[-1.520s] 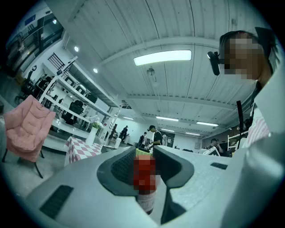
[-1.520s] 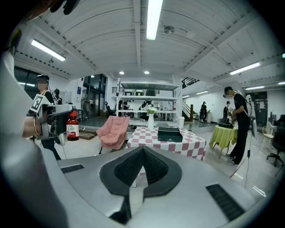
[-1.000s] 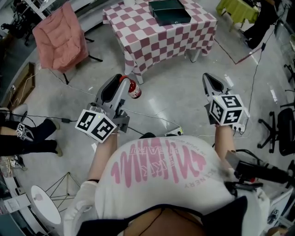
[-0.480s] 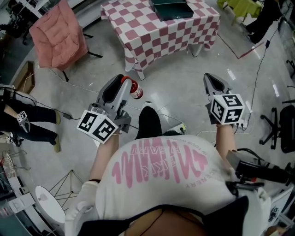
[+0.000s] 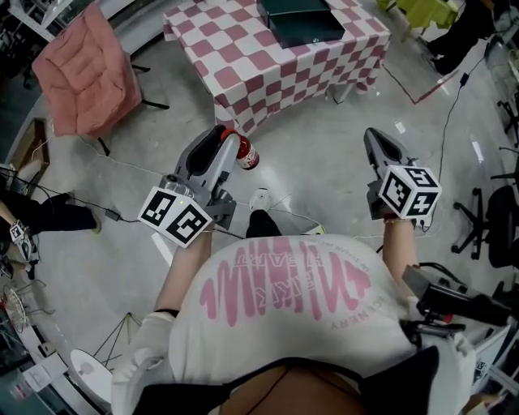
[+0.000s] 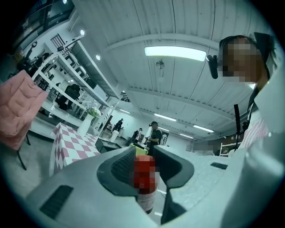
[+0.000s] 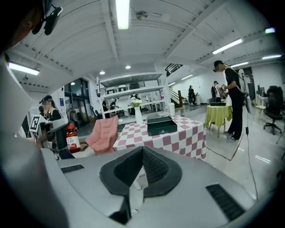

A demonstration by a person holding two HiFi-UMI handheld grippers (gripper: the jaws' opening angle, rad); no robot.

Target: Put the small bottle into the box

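Small bottle (image 5: pixel 247 156), pinched in the left gripper's (image 5: pixel 233 144) jaws, awaits carrying to the box (image 5: pixel 302 20) on the worktop (image 5: pixel 235 61); right gripper's (image 5: pixel 375 139) jaws pressed together.

Small red-capped bottle with white label (image 5: pixel 247 156), upright, clamped near its top in the left claw (image 5: pixel 233 146), dark green flat rectangular box (image 5: pixel 302 19), lying on the pink-checked worktop (image 5: pixel 243 73), well apart from the bottle.
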